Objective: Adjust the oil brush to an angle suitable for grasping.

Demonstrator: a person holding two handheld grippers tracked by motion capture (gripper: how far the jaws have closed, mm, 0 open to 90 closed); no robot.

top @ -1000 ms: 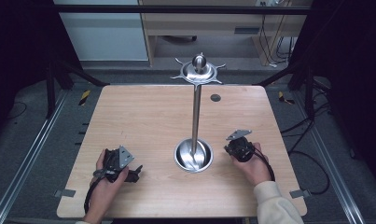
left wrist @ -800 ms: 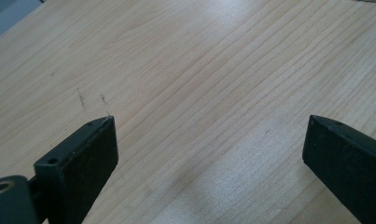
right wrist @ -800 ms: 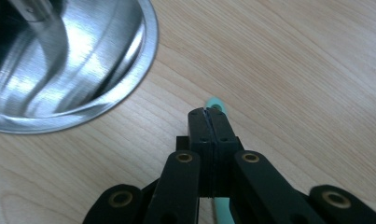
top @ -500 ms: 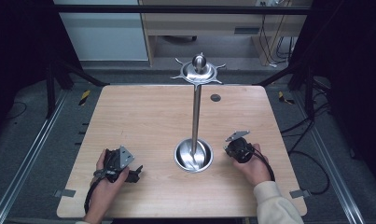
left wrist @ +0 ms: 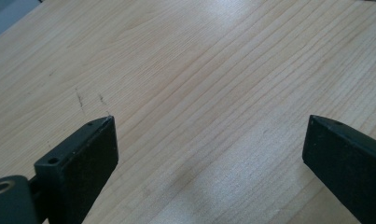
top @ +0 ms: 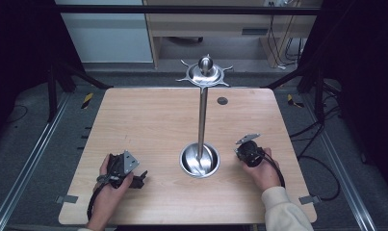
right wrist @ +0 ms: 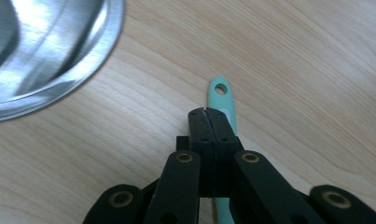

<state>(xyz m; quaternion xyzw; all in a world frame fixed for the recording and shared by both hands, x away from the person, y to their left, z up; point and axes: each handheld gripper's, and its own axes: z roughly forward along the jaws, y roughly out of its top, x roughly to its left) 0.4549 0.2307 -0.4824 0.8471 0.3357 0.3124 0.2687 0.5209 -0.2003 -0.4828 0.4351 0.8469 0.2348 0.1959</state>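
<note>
High view: a wooden table (top: 148, 120) carries a tall steel stand (top: 201, 115) near its middle; the stand has a round dished base (top: 200, 160), a slim upright pole and a disc top with short hooks around its rim (top: 204, 73); one gripper lies on each side of the base, each held by a hand coming in from the near edge.
Left gripper (top: 142, 179): low on the table near the front left corner, well apart from the stand; in the left gripper view its two black jaws stand wide apart over bare wood (left wrist: 199, 84), with nothing between them.
Right gripper (top: 243, 150): just to the right of the dished base, close to the table surface; in the right gripper view its jaws are pressed together at the tips (right wrist: 208, 112).
Mint-green handle (right wrist: 221, 95): lies flat on the wood beneath the right gripper; the end with a hanging hole pokes out beyond the jaw tips; whether the jaws pinch it or merely hang over it cannot be told.
Base in the right gripper view (right wrist: 45, 51): its shiny rim sits near the handle's end, apart from it.
</note>
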